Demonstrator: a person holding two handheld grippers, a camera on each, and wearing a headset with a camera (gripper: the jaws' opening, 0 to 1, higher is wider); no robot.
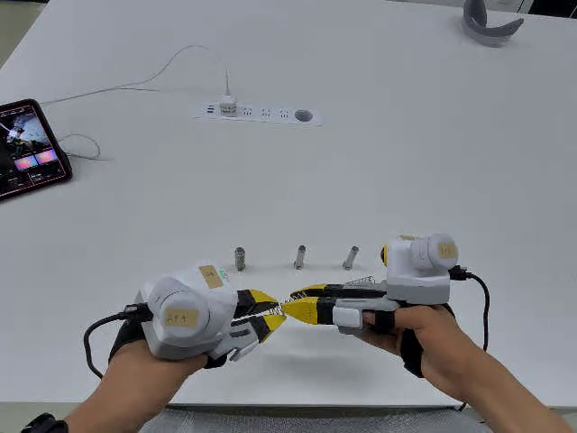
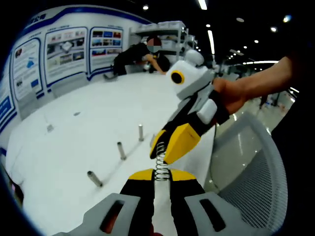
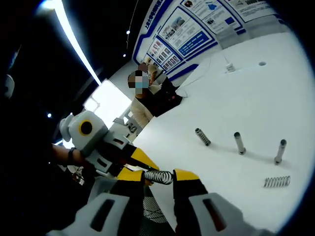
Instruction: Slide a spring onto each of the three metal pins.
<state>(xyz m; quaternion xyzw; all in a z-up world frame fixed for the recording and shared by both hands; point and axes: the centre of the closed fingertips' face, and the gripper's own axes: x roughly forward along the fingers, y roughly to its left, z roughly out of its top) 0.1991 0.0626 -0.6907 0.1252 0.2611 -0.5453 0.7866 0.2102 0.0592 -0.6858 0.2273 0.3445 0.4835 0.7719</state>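
Three short metal pins stand in a row on the white table: the left pin (image 1: 240,259) (image 3: 202,136) has a spring wound around it, while the middle pin (image 1: 299,257) and the right pin (image 1: 351,258) are bare. A loose spring (image 1: 361,283) (image 3: 276,182) lies just in front of the right pin. In front of the pins my two grippers meet tip to tip. A second spring (image 1: 286,304) (image 2: 160,160) (image 3: 158,176) bridges them. My left gripper (image 1: 275,317) (image 2: 160,176) is shut on one end, and my right gripper (image 1: 290,303) (image 3: 158,179) pinches the other.
A white power strip (image 1: 257,113) with a plugged cable lies at the back centre. A tablet (image 1: 27,149) sits at the left edge and a grey curved object (image 1: 491,23) at the far right corner. The table's front edge (image 1: 297,401) runs just under my hands.
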